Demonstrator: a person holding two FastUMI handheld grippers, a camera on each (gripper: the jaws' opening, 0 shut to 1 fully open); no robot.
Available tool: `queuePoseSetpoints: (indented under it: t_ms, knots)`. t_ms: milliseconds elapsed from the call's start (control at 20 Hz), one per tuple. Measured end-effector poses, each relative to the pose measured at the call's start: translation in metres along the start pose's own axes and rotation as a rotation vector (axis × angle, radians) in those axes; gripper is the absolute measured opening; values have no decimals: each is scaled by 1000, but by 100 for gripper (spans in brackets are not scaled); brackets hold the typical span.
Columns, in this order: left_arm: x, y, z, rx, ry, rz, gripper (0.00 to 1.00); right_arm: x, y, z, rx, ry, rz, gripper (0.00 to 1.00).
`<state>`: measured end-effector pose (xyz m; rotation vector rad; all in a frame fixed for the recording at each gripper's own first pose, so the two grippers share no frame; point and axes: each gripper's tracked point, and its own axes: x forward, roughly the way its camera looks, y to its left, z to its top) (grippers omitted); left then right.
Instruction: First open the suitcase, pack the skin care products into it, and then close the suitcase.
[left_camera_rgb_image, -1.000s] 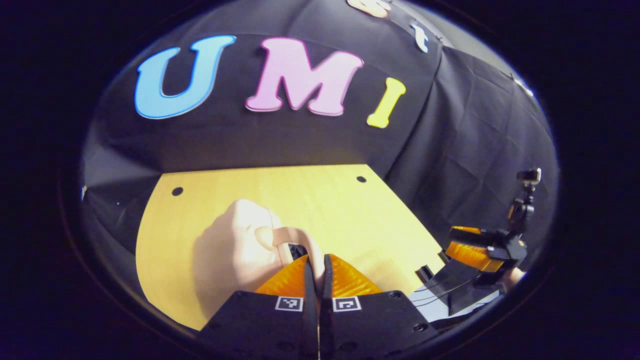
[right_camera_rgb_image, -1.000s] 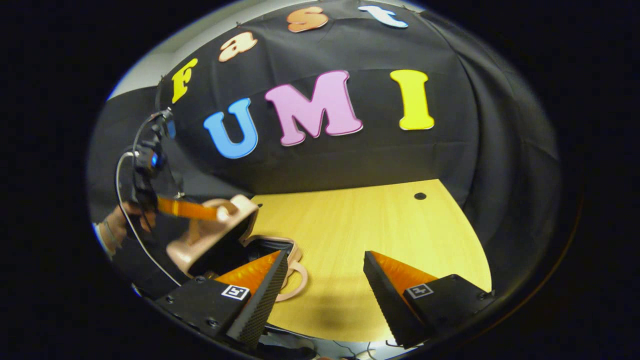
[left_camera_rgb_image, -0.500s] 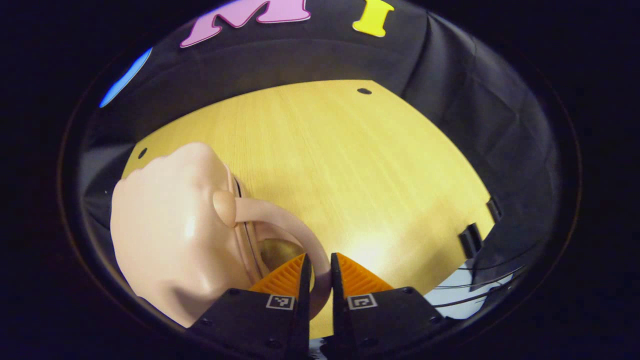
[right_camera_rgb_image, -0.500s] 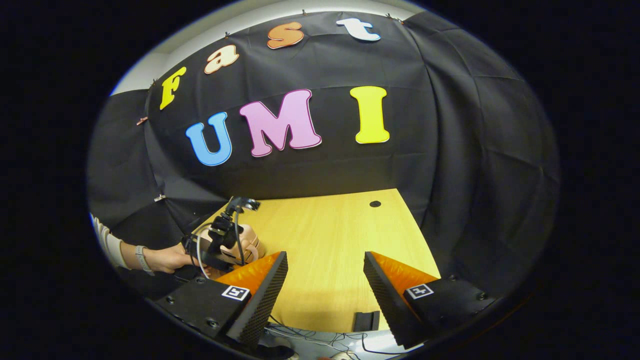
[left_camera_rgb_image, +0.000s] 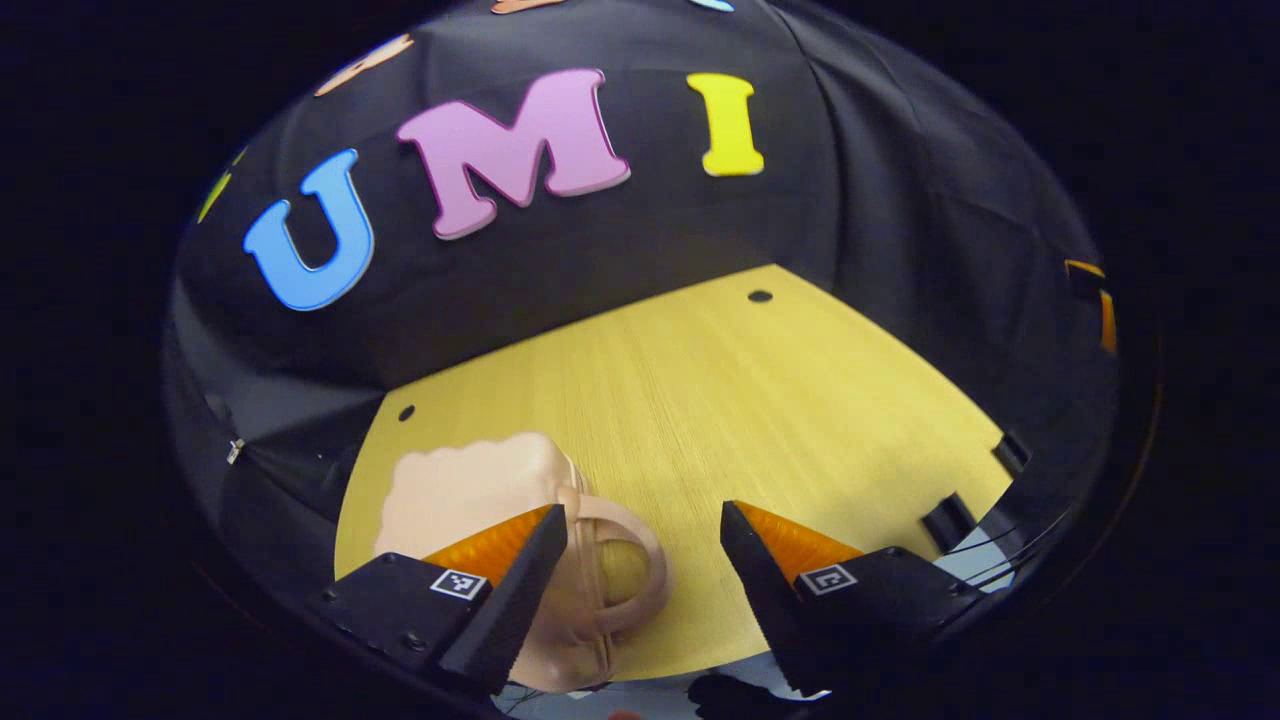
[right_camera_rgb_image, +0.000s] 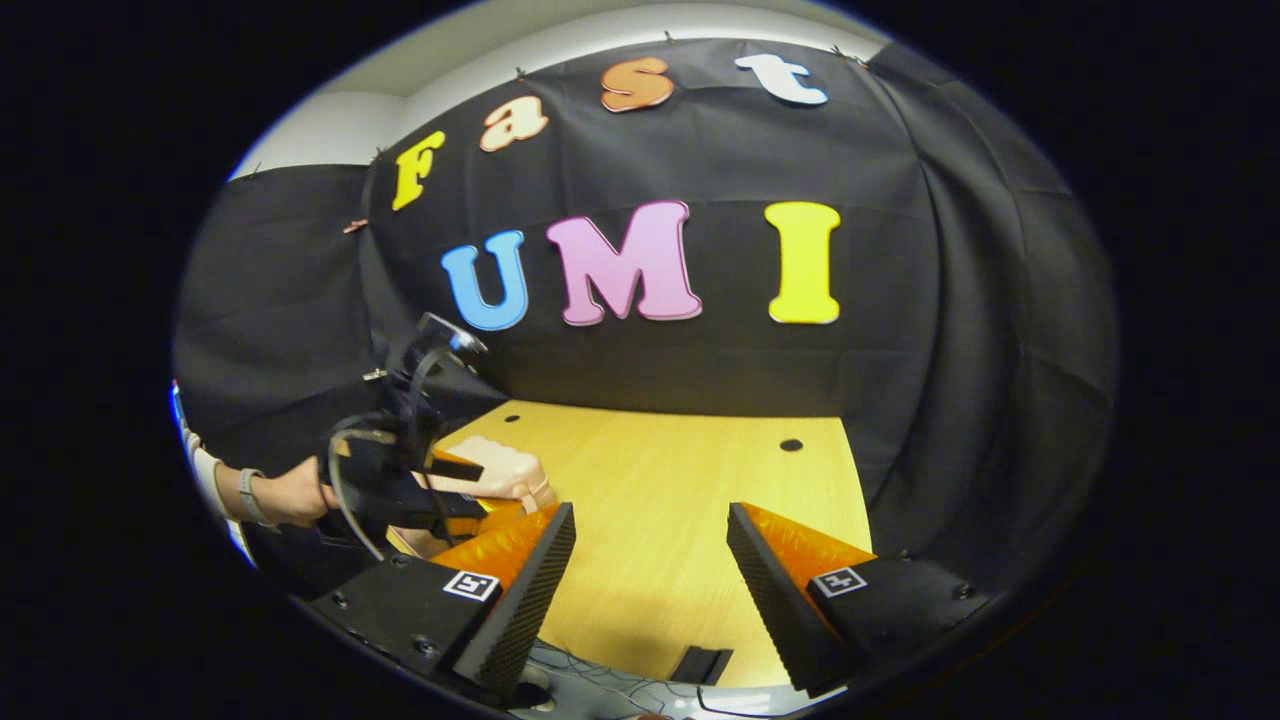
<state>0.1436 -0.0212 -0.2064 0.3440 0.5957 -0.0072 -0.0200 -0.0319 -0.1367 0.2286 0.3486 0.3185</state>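
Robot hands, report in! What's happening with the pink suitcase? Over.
Left gripper open, hanging over the handle. Right gripper open, holding nothing. Suitcase closed on the table. Nothing in the way.

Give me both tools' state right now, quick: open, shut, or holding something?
Left tool: open, holding nothing; the pink suitcase sits shut on the table, its handle below the fingers.
Right tool: open, empty, above bare table.
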Motion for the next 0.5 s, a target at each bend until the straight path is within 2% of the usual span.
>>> queuePoseSetpoints:
  t_ms: [150, 350, 450, 500]
  knots:
    - [-86, 28, 59, -72, -168, 130, 98, 3, 16, 39, -55, -75, 13, 97]
    - [-175, 32, 111, -195, -370, 147, 97, 3, 40, 86, -83, -184, -8, 97]
    - [-195, 41, 134, -207, -494, 160, 95, 3, 58, 101, -113, -226, 14, 97]
    - [-197, 46, 137, -213, -518, 159, 97, 4, 63, 105, -140, -238, 16, 97]
